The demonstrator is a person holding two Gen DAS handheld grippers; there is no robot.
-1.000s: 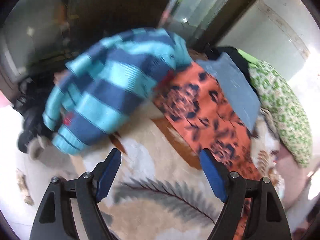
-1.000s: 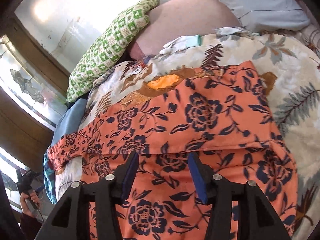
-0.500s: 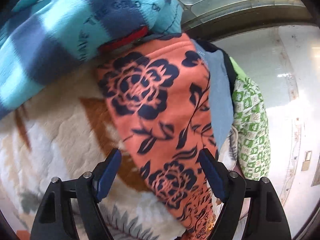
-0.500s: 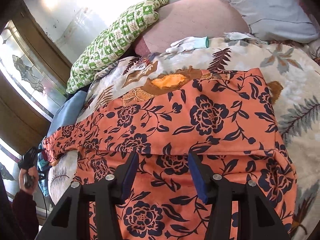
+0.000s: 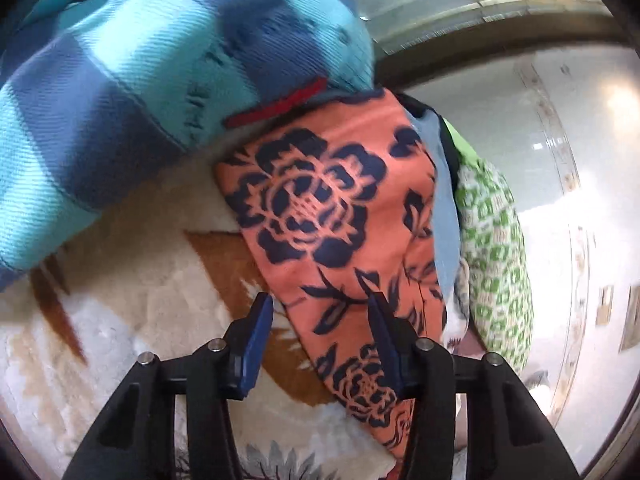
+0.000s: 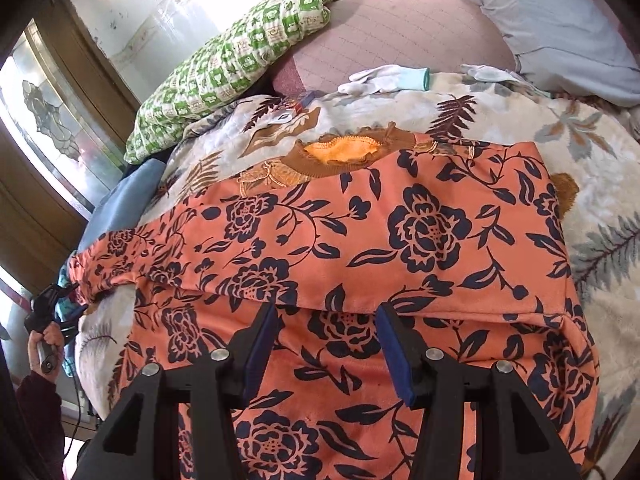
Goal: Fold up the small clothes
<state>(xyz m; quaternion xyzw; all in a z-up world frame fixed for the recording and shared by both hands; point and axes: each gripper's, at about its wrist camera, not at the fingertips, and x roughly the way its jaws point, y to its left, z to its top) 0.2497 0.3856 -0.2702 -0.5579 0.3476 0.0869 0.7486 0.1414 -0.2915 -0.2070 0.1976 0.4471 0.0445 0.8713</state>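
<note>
An orange garment with dark blue flowers (image 6: 420, 232) lies spread on a leaf-patterned blanket (image 6: 600, 168), its lower part folded up over the body. My right gripper (image 6: 326, 332) hovers open at that fold's edge, fabric beneath its fingers. In the left wrist view, the garment's sleeve (image 5: 320, 208) stretches away from my left gripper (image 5: 320, 320). Its jaws are closing with the sleeve's edge between them; the pads stand apart from the cloth. A blue and turquoise striped sweater (image 5: 140, 80) rests on the sleeve's far end.
A green patterned pillow (image 6: 240, 60), a grey pillow (image 6: 560, 20) and a white glove (image 6: 384, 80) lie at the bed's head. A blue-grey cloth (image 5: 444, 200) borders the sleeve. A person's hand (image 6: 48, 336) holds the left gripper at the bed's left edge.
My left gripper has dropped and rolled toward the orange sleeve, and its jaws have narrowed around the sleeve's edge. The right gripper has barely shifted over the fold.
</note>
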